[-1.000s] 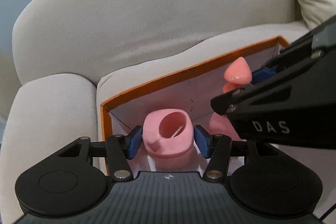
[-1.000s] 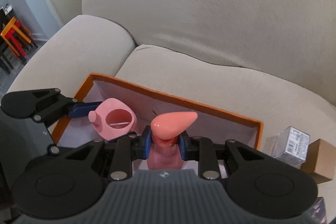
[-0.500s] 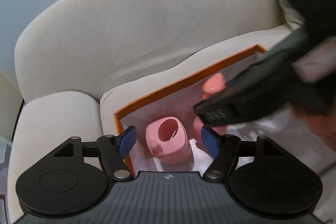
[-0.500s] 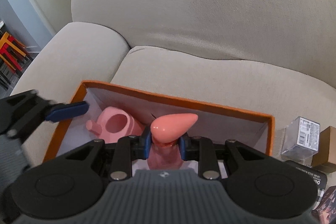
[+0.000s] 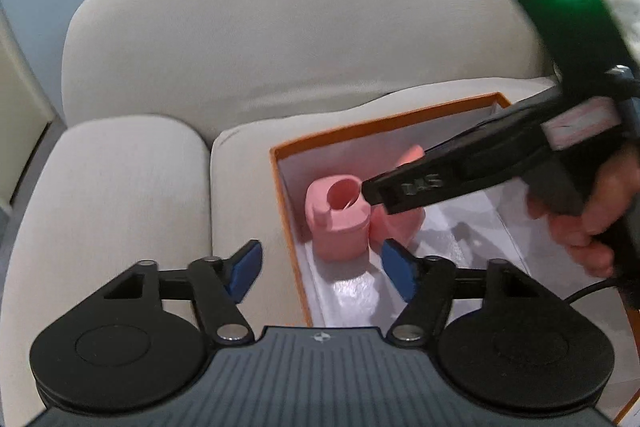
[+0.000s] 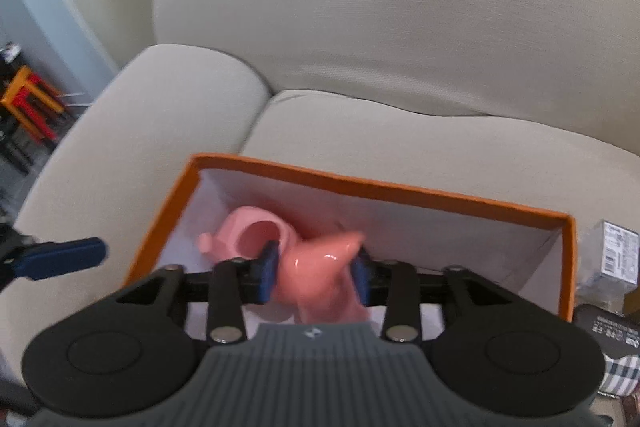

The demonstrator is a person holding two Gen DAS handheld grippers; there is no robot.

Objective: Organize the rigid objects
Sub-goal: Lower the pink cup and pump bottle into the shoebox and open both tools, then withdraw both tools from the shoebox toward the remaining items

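An orange-rimmed box (image 5: 380, 125) (image 6: 360, 183) with a white lining sits on the sofa seat. Inside stands a pink cup (image 5: 338, 215) (image 6: 256, 231) with a small knob on its side. Beside it is a glossy pink piece with a cone top (image 6: 320, 267), mostly hidden in the left wrist view. My right gripper (image 6: 314, 279) (image 5: 460, 175) reaches into the box with its jaws opening; the cone piece is between the pads, which no longer clamp it. My left gripper (image 5: 320, 273) hovers above the box's near left corner, jaws wide but closing, nothing between them.
The beige sofa has its armrest (image 5: 120, 187) left of the box and its backrest behind. Small boxes (image 6: 616, 251) and a dark package (image 6: 612, 331) lie on the seat right of the orange box. A hand (image 5: 592, 227) holds the right gripper. Orange and red chairs (image 6: 28, 99) stand on the far-left floor.
My left gripper let go of the pink cup and drew back and up out of the box. The right gripper's jaws have widened from the cone piece, which sits lower and tilted.
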